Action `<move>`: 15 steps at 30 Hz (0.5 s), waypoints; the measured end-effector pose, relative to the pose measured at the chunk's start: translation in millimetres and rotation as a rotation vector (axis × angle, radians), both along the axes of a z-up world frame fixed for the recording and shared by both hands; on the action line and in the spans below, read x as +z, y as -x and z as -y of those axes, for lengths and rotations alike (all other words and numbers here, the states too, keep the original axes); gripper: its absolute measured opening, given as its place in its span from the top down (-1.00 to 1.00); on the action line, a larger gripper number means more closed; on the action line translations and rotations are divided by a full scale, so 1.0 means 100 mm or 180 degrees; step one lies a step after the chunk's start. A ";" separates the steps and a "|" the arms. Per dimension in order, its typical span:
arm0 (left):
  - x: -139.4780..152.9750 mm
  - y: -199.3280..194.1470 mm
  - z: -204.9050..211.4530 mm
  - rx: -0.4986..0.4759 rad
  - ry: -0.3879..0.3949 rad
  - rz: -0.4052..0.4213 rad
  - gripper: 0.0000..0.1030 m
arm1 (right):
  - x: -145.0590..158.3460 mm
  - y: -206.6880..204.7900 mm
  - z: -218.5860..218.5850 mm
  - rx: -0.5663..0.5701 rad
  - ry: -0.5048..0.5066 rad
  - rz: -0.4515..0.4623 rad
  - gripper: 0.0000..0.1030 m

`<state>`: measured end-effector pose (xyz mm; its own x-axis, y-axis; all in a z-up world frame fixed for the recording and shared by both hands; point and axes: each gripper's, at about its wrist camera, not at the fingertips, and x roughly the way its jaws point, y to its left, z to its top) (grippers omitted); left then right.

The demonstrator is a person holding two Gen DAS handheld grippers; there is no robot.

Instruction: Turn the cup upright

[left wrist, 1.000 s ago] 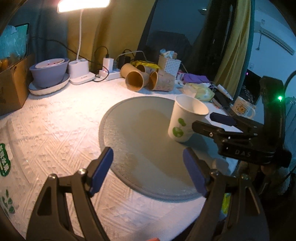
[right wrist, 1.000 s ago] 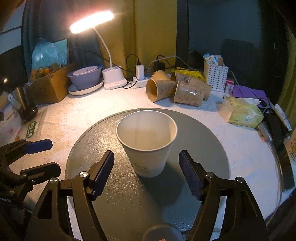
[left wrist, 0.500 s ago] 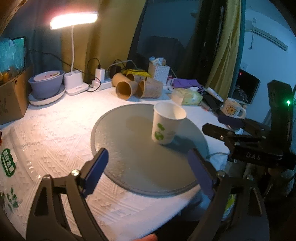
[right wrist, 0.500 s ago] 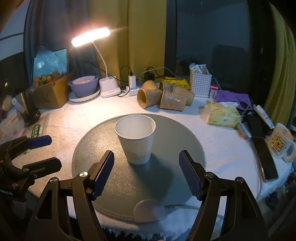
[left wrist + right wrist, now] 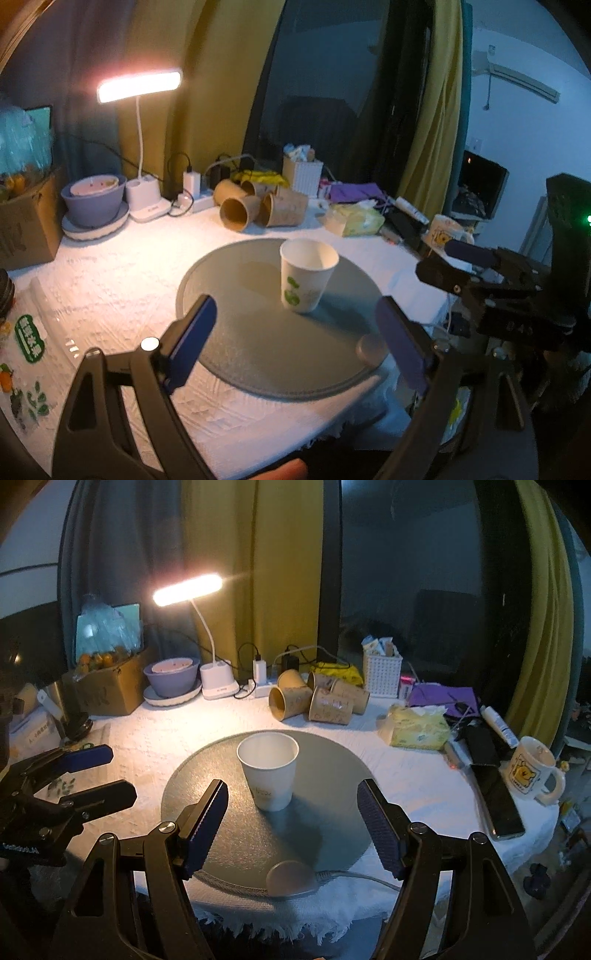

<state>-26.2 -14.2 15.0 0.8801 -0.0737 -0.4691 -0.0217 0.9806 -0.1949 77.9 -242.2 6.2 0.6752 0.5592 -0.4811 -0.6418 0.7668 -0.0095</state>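
A white paper cup with green marks stands upright, mouth up, on a round grey mat; it also shows in the right wrist view on the mat. My left gripper is open and empty, held back from the cup near the table's front edge. My right gripper is open and empty, also back from the cup. Each gripper shows in the other's view, the right and the left.
Several brown paper cups lie on their sides at the back. A lit desk lamp, a purple bowl, a cardboard box, a tissue pack, a phone and a mug stand around the mat.
Both grippers have pulled back and up from the cup, which now looks smaller and farther. The cup stays upright on the mat.
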 end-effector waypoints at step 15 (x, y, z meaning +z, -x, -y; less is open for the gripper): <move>0.43 0.25 -0.01 0.0308 -0.0123 0.0503 -0.73 | 0.43 0.29 0.18 -0.0043 -0.0182 0.0228 -0.46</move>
<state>-51.0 -13.0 57.8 0.9451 0.0303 -0.3253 -0.0885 0.9822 -0.1655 48.6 -260.6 49.2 0.7145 0.5749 -0.3988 -0.6306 0.7760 -0.0111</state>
